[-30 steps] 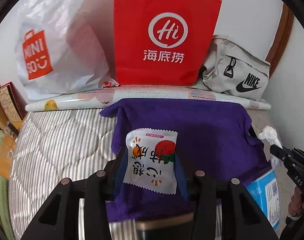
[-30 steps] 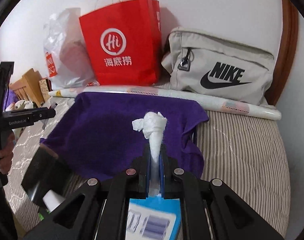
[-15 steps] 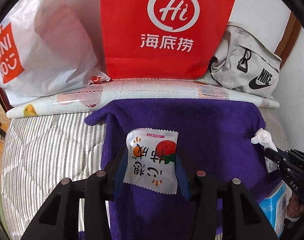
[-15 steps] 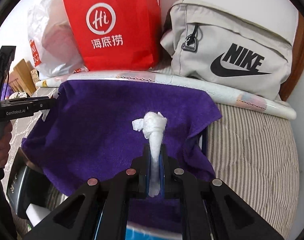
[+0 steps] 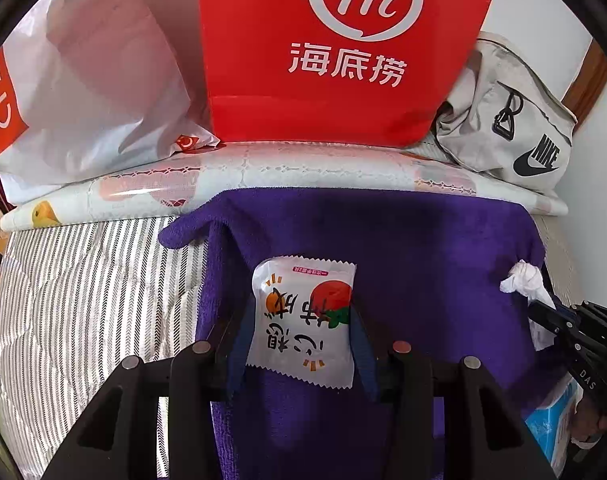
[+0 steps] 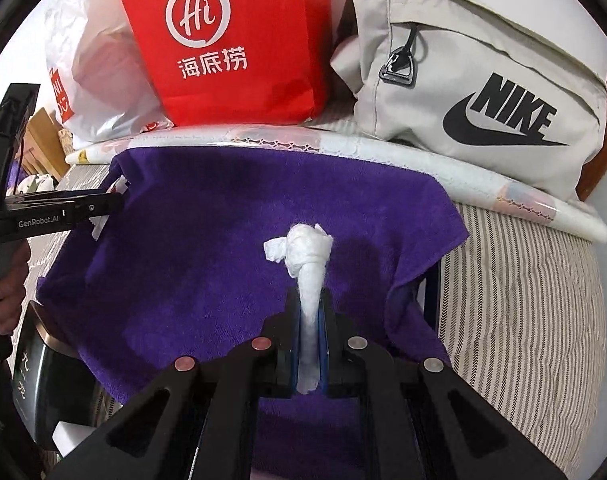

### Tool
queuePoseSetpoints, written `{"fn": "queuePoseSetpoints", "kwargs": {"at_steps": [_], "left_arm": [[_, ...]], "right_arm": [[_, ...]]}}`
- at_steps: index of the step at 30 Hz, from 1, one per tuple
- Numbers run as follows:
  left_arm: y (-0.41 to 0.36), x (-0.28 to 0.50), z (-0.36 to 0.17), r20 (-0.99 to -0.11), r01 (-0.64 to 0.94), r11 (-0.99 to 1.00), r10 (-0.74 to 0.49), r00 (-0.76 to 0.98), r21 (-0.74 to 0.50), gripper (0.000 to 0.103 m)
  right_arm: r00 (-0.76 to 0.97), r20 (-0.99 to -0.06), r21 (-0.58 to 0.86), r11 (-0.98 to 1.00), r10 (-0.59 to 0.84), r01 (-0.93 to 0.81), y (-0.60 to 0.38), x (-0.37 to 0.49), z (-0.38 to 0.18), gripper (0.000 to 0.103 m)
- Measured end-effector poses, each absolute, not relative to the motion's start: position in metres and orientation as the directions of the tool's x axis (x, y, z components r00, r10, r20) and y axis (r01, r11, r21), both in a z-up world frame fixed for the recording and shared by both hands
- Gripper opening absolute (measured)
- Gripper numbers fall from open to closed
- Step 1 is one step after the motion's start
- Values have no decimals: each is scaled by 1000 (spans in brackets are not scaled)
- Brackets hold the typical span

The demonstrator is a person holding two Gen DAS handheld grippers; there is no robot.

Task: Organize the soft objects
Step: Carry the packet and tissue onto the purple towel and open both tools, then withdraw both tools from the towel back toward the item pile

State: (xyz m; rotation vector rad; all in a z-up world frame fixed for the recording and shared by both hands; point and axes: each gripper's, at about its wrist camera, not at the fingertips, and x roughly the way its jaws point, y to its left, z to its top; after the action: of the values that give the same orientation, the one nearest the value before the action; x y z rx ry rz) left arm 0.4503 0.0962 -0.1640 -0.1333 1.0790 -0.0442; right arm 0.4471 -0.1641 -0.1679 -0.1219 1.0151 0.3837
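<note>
My left gripper (image 5: 301,312) is shut on a white snack packet (image 5: 303,320) printed with orange and red fruit, held above the purple towel (image 5: 423,248). My right gripper (image 6: 309,300) is shut on a twisted white tissue (image 6: 305,252), held above the same purple towel (image 6: 207,232). The right gripper with its tissue (image 5: 521,280) shows at the right edge of the left wrist view. The left gripper (image 6: 115,204) shows at the left edge of the right wrist view, with a corner of the packet (image 6: 99,228) sticking out.
A red paper bag (image 5: 343,48), a white plastic Miniso bag (image 5: 83,92) and a grey Nike bag (image 6: 483,96) stand along the wall behind a rolled patterned sheet (image 5: 263,172). A blue tissue box (image 5: 555,424) lies at the right. The striped mattress (image 6: 535,312) lies around the towel.
Both grippers have moved forward over the purple towel toward the bags, each holding its item. The bags look larger and closer.
</note>
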Motion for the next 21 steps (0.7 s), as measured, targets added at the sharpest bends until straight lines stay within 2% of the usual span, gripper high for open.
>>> {"fn": "queuePoseSetpoints", "kwargs": {"at_steps": [8,10,12,13,14,21], "left_arm": [[96,452,-171,-887,-28,989,-119,447,-147,48],[96,451,-171,-883,-21,986,-140,448,-167,55],[95,451,-170,-882,-26,986,-136,451,-166,62],[93,450,-169,-883,-29,988,-121,453,-150,67],[91,449,-167,-884,-27,992,-99,457,-125,68],[85,437,-157,-883,-20,996,-70,464,-89,68]], "right_arm": [[455,-855,77,929,249,-363,-164,450,-170,10],[457,-853,81,928,253,-363,-163,450,-169,19],[460,-850,82,927,256,-365,-164,448,-168,46],[464,-848,77,926,256,-370,-163,447,-167,52],[471,-844,71,924,257,-376,-162,445,-166,56],[486,-833,58,916,264,-397,-157,434,-156,57]]}}
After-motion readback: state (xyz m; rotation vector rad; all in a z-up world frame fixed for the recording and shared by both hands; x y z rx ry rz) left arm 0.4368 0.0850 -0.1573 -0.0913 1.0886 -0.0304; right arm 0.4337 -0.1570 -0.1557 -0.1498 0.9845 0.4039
